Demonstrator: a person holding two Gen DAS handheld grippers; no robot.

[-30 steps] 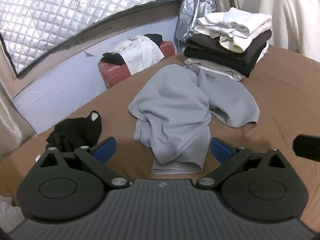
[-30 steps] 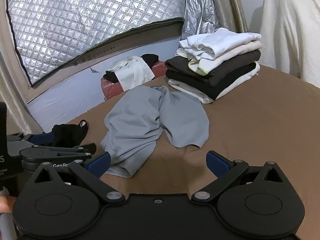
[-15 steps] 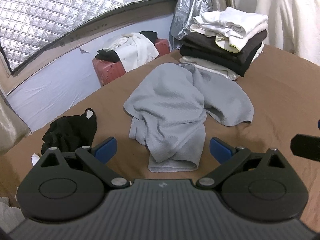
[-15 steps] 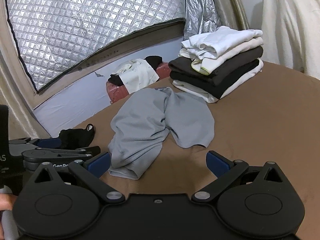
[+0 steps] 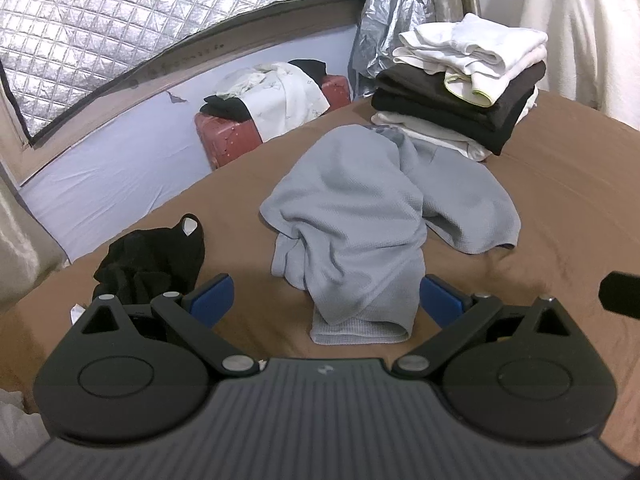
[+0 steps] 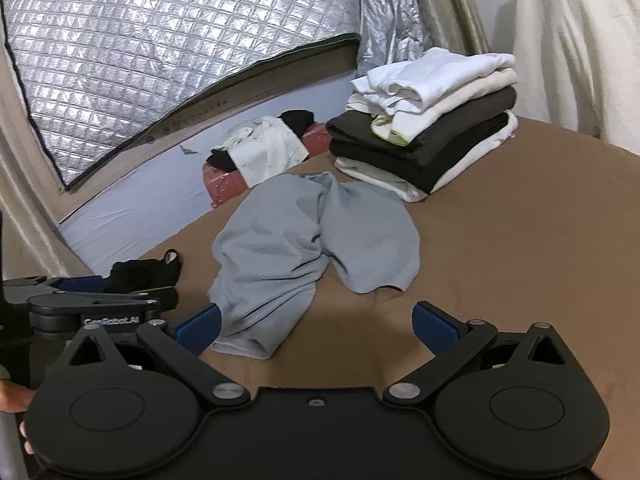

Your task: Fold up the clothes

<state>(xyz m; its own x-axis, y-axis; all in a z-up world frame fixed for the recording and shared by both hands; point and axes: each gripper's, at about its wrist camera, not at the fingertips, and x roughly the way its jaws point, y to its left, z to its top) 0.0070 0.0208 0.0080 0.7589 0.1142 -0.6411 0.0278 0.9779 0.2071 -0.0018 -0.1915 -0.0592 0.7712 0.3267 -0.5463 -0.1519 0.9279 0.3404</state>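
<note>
Hovering with jaws spread and empty, left gripper point(image 5: 326, 300) and right gripper point(image 6: 316, 322) face the crumpled grey garment point(image 5: 372, 232) mid-bed; folded stack point(image 5: 460, 92) done, black garment point(image 5: 148, 260) waiting.

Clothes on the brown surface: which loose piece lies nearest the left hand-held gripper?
The grey garment: its hem lies between the open left hand-held gripper fingers. The small black garment lies off to the side.
</note>
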